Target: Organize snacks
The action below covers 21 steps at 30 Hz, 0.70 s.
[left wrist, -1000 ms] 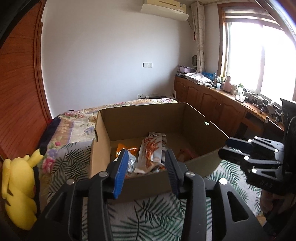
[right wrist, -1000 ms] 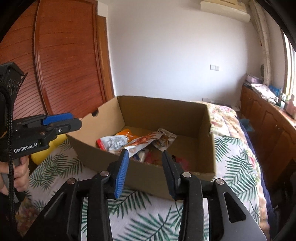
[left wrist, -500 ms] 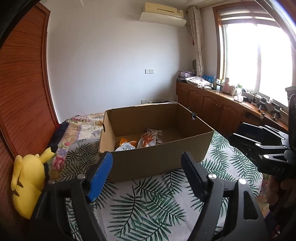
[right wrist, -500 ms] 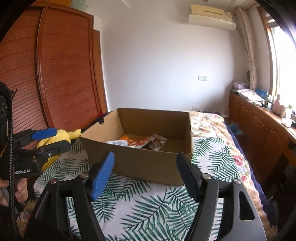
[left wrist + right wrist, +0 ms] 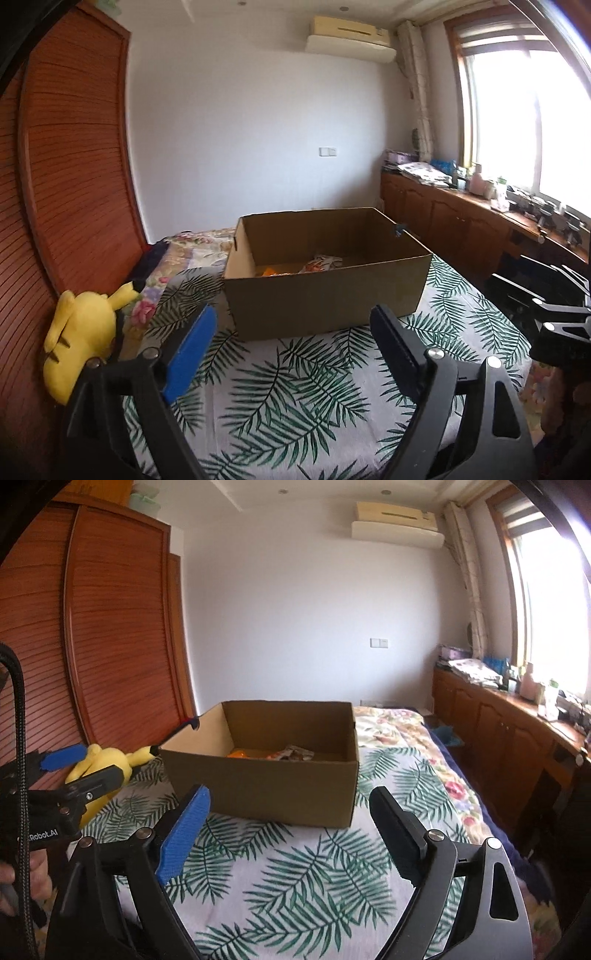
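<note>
Both claws empty, box on bed.
My left claw (image 5: 291, 343) and right claw (image 5: 290, 821) have just been opening, now spread, nothing between; snack packets (image 5: 291, 754) lie inside the cardboard box (image 5: 325, 302) ahead.

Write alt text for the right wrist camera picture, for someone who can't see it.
An open cardboard box holding a few snack packets sits on a palm-leaf bedspread, beyond the right claw, which is wide open and empty. A yellow plush toy lies left of the box, behind the left claw.
</note>
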### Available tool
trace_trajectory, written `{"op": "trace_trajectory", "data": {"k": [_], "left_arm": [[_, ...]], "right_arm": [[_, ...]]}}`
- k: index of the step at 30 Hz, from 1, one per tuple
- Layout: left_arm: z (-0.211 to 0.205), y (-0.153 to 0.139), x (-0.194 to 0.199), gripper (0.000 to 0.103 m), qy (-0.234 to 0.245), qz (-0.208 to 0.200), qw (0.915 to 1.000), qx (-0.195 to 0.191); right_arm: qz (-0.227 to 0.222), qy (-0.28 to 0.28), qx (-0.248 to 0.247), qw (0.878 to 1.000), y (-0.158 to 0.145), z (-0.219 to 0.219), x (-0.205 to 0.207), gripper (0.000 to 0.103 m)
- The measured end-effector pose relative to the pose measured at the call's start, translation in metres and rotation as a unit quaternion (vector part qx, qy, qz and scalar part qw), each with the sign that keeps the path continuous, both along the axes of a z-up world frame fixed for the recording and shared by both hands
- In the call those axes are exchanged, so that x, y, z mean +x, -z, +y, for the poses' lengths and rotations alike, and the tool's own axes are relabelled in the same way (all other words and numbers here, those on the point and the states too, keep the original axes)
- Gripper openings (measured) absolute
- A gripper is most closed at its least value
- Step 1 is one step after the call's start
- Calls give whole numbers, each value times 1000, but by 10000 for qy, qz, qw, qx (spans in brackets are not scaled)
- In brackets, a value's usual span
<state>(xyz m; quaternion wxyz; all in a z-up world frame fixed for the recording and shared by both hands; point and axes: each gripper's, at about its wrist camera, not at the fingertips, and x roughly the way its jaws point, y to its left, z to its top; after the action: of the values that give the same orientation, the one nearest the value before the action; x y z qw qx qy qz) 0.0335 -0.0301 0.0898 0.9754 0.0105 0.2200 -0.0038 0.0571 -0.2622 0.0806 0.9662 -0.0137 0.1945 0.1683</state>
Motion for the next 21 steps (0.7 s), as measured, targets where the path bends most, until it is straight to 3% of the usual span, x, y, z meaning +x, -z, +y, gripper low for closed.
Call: {"op": "trace_trajectory", "data": {"k": [11,21], "left_arm": [[2,28,-18,86,-80,256,9995,-169],[2,33,-24,86,-144,244,9995,-121]], "right_arm": [[-9,149,51,9999,9,-14,-26,90],[-44,212,-25,9998,13,-12,-37,90]]}}
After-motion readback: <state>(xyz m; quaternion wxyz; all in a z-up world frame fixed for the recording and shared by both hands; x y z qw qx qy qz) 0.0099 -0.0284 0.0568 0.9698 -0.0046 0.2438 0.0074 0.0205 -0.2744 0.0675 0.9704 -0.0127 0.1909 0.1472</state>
